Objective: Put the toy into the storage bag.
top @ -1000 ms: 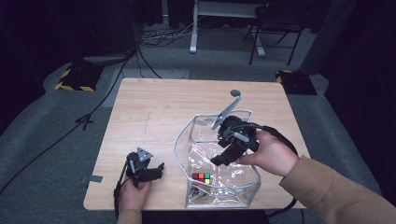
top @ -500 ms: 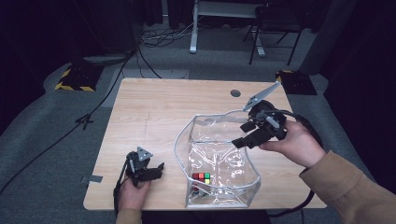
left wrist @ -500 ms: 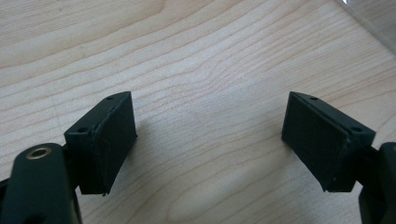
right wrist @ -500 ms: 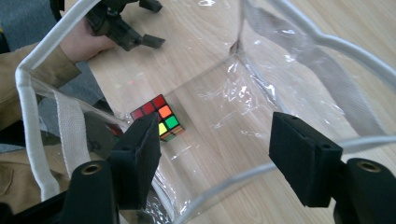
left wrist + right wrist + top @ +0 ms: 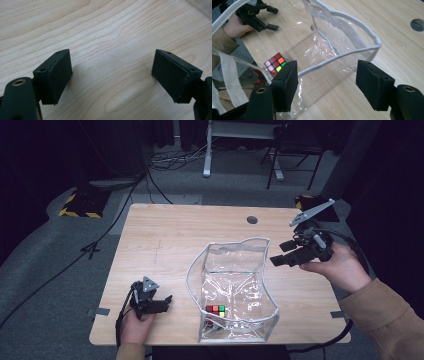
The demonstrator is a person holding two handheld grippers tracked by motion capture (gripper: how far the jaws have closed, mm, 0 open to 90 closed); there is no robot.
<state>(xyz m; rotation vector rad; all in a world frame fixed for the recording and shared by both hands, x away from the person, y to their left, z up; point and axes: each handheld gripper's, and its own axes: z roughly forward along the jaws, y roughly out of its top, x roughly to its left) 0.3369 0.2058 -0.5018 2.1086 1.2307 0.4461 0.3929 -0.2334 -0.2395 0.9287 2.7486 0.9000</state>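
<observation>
One clear plastic bag with white trim (image 5: pixel 235 292) stands on one pale wooden surface (image 5: pixel 170 240), holding one multicoloured puzzle cube (image 5: pixel 216 310). Two black two-jaw tools are counted, one left (image 5: pixel 167 301), one right (image 5: pixel 280 253).

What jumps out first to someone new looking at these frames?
The clear plastic bag standing open at the table's near middle, with a bright puzzle cube in its near corner. The right gripper hangs open just right of the bag; the left gripper rests open on the near-left tabletop.

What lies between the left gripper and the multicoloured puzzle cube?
In the high view, the clear plastic bag's white-trimmed wall separates the left gripper from the cube; otherwise bare wooden table.
</observation>
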